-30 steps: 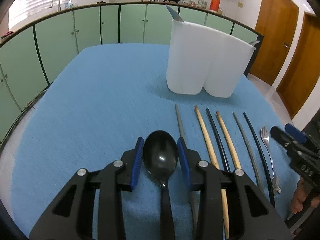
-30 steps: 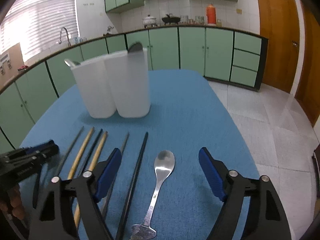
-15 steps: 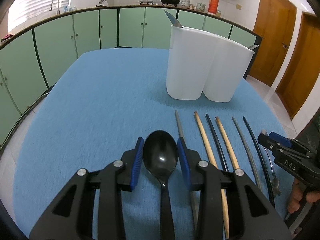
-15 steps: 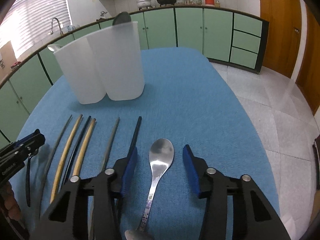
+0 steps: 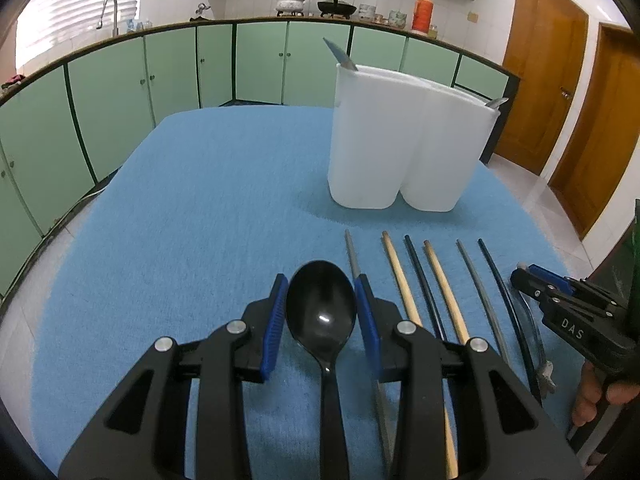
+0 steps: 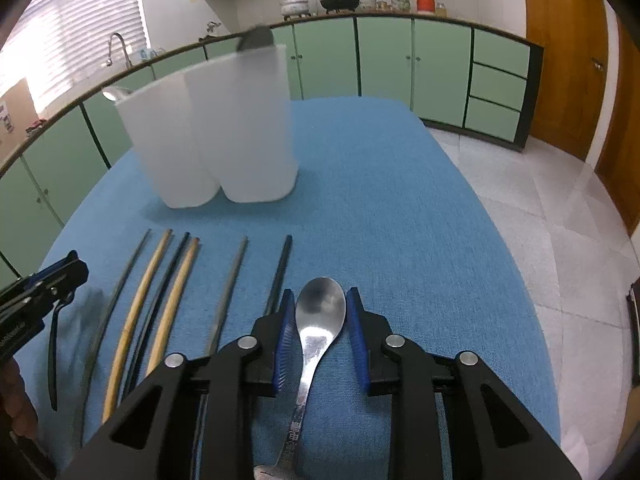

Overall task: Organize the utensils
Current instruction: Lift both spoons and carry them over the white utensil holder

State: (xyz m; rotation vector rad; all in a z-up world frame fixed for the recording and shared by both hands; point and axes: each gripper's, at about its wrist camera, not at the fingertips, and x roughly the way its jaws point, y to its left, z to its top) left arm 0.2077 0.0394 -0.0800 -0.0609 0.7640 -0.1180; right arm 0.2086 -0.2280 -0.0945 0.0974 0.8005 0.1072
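Observation:
My left gripper (image 5: 321, 312) is shut on a black spoon (image 5: 321, 314), its bowl between the blue pads just above the blue table cloth (image 5: 208, 208). My right gripper (image 6: 321, 320) is shut on a silver spoon (image 6: 320, 316). A white two-part holder (image 5: 404, 140) stands at the back, with a utensil tip sticking out of each part; it also shows in the right wrist view (image 6: 216, 136). Several chopsticks (image 5: 436, 284) lie in a row between the grippers, also seen in the right wrist view (image 6: 160, 292).
The right gripper body (image 5: 568, 316) shows at the right of the left wrist view. The left gripper body (image 6: 36, 296) shows at the left of the right wrist view. Green cabinets (image 5: 160, 76) ring the table; tiled floor (image 6: 560, 216) lies to the right.
My right gripper has closed from wide open onto the silver spoon. My left gripper has stayed shut on the black spoon and barely moved.

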